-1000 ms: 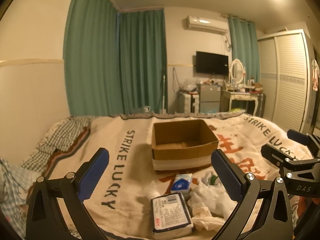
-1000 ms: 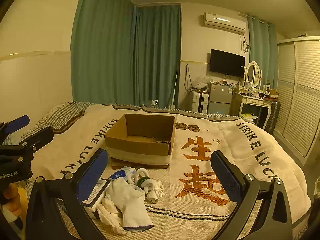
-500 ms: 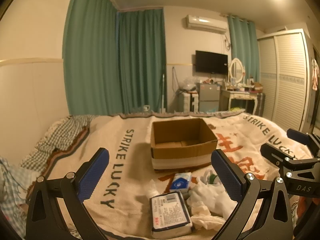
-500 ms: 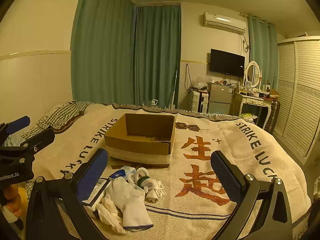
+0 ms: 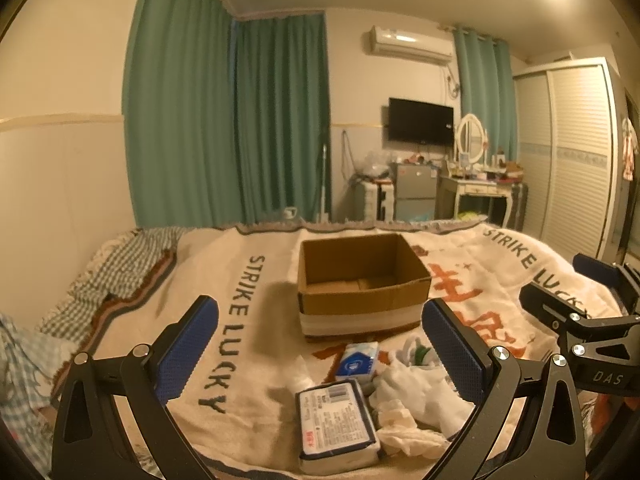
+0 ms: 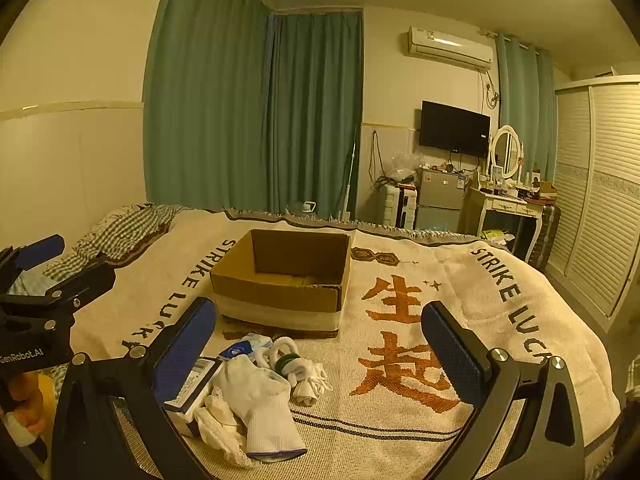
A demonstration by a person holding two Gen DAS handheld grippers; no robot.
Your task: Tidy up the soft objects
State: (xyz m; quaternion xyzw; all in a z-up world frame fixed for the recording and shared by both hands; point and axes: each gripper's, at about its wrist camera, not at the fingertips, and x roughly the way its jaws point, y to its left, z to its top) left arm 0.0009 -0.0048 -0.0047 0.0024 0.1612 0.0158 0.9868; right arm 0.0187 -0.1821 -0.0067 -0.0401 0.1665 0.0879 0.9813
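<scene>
Both hand-held grippers, left [image 5: 320,350] and right [image 6: 318,350], gape wide, empty, above bed [image 6: 500,320]. Glove [image 6: 260,404] light, limp: pinch bunched cuff. Box [image 6: 280,280] waits.

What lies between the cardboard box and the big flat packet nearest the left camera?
A small blue tissue pack lies on the blanket between the cardboard box and the flat packet, clearest in the left wrist view.

Open blanket [image 6: 400,412] right of pile [image 6: 260,396]; cardboard box [image 6: 280,284] behind it.
</scene>
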